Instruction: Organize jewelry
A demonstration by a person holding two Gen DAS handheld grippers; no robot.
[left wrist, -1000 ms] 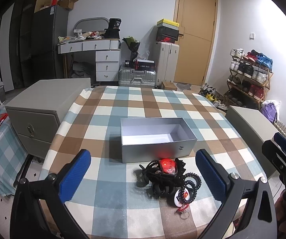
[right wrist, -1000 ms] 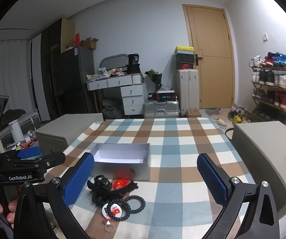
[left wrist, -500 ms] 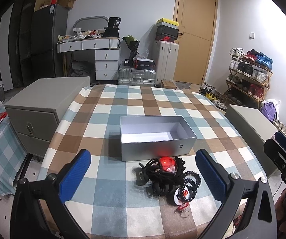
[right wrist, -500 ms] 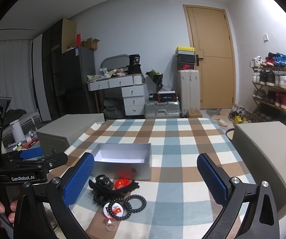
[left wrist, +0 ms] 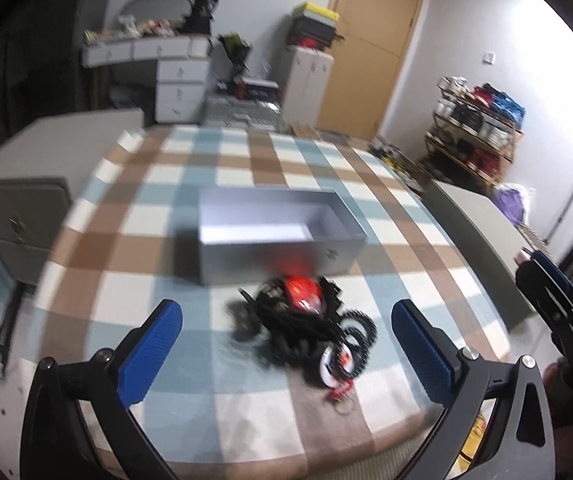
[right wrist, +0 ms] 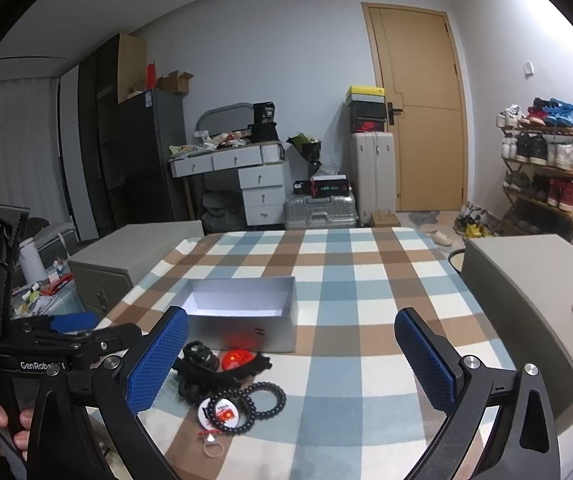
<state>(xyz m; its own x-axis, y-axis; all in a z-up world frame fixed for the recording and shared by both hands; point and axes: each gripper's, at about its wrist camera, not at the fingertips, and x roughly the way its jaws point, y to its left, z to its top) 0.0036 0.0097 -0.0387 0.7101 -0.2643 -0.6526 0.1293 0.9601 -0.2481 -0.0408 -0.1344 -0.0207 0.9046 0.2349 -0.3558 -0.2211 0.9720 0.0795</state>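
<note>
Tangling is the main risk: the jewelry pile [left wrist: 306,328], black bead bracelets looped around a red piece and a white badge, lies just in front of the empty grey box [left wrist: 278,240] on the checked worktop [left wrist: 158,216]. One pinch may drag several pieces together. Left gripper [left wrist: 286,354] and right gripper [right wrist: 290,360] both gape wide, holding nothing.

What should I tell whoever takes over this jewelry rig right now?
Left gripper: open, holding nothing, aimed at the jewelry pile.
Right gripper: open, holding nothing, pile low and left between its fingers.
Silver box: open and looks empty, on the checked tablecloth, just behind the pile.
Pile: black clips, a red piece, beaded bracelets, a round badge, a small ring.
Done: nothing boxed.
Left: move every piece into the box.
</note>
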